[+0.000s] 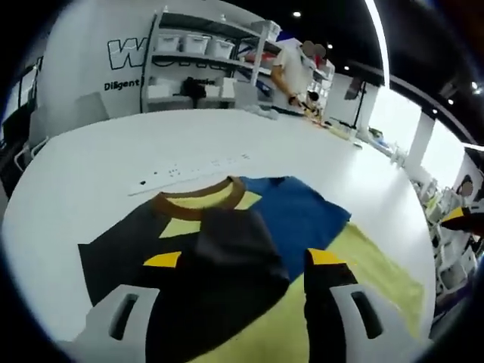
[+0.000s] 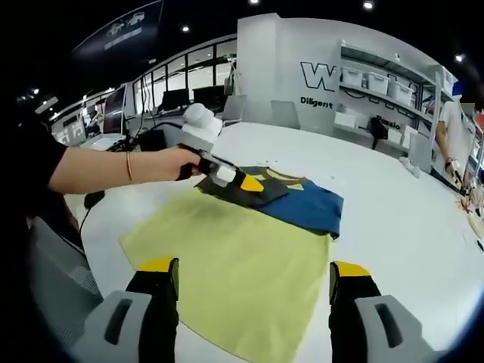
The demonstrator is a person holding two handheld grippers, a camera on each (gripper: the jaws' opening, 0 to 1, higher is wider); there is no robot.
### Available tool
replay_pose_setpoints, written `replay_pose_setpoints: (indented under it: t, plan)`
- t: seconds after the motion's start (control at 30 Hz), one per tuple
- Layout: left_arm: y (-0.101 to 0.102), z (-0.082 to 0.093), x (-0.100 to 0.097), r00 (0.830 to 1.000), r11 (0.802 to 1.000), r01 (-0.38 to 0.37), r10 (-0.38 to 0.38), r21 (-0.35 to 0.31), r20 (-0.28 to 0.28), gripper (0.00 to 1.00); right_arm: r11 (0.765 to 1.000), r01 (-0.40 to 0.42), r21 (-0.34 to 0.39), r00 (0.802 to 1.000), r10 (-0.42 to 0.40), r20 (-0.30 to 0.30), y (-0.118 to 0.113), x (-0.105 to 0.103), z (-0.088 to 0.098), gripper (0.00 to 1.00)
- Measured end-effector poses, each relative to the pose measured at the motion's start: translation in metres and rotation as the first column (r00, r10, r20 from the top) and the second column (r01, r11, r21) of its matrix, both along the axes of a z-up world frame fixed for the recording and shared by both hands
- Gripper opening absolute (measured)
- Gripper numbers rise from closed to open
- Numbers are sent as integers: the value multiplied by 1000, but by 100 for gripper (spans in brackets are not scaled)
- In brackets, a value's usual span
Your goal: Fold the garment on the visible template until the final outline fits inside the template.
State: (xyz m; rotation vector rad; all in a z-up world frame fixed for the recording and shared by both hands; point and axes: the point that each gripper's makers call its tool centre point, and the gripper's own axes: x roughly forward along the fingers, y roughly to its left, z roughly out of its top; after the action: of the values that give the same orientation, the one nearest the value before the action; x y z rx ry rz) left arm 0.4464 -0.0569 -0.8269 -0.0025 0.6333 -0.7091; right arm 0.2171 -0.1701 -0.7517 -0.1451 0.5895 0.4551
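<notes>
The shirt (image 2: 249, 249) lies on the white table (image 2: 408, 204), its yellow body near, the blue sleeve (image 2: 310, 208) and dark sleeve (image 1: 128, 249) at the far end by the brown collar (image 1: 198, 203). The left gripper (image 2: 243, 181) pinches a dark fold of the shirt, lifted over the collar area. The right gripper (image 2: 253, 276) hangs open above the near hem, holding nothing. Shelves (image 1: 208, 53) and a person (image 1: 291, 72) stand beyond the table.
</notes>
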Motion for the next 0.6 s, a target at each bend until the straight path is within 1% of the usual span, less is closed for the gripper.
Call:
replay_pose_setpoints:
  t: [0.03, 0.07, 0.13, 0.2, 0.3, 0.33, 0.4, 0.43, 0.47, 0.5, 0.53, 0.57, 0.6]
  plan:
    - [1, -2, 2, 1000, 1000, -6, 6, -4, -5, 59, 1000, 2, 1, 1000, -2, 0, -1, 0, 0, 79]
    - [4, -5, 5, 1000, 1000, -15, 15, -9, -19, 56, 1000, 4, 0, 1000, -4, 1, -2, -1, 0, 79]
    - [6, -7, 8, 999, 1000, -21, 21, -16, -25, 51, 1000, 8, 0, 1000, -8, 3, -3, -1, 1, 79]
    - [6, -9, 12, 999, 999, -28, 26, -39, -35, 46, 1000, 14, 1, 1000, -14, 5, -6, -2, 1, 79]
    - [6, -12, 17, 998, 997, -47, 44, -56, -45, 42, 1000, 23, 1, 1000, -23, 6, -9, -3, 1, 78]
    - [4, -13, 16, 998, 997, -42, 38, -71, -59, 40, 1000, 28, 0, 1000, -28, 5, -10, -3, 1, 78]
    - [4, -15, 16, 997, 997, -45, 40, -67, -63, 32, 999, 39, 0, 999, -39, 6, -14, -3, 0, 77]
    - [4, -15, 16, 997, 997, -43, 39, -64, -64, 25, 999, 43, -2, 999, -43, 6, -15, -3, 0, 77]
    - [4, -16, 16, 997, 997, -44, 40, -62, -65, 16, 999, 49, -4, 999, -49, 8, -16, -2, 0, 77]
    - [4, -16, 16, 997, 997, -45, 40, -63, -66, 11, 999, 51, -4, 999, -51, 9, -17, -2, 1, 77]
    - [1, -16, 16, 996, 996, -40, 34, -84, -77, 8, 999, 52, -3, 999, -52, 10, -17, -2, 1, 77]
    - [0, -16, 16, 996, 995, -40, 32, -90, -80, 5, 999, 52, -2, 999, -52, 10, -17, -2, 1, 77]
    - [-3, -16, 16, 995, 993, -40, 29, -108, -96, 4, 999, 52, -4, 999, -52, 8, -17, -2, 0, 77]
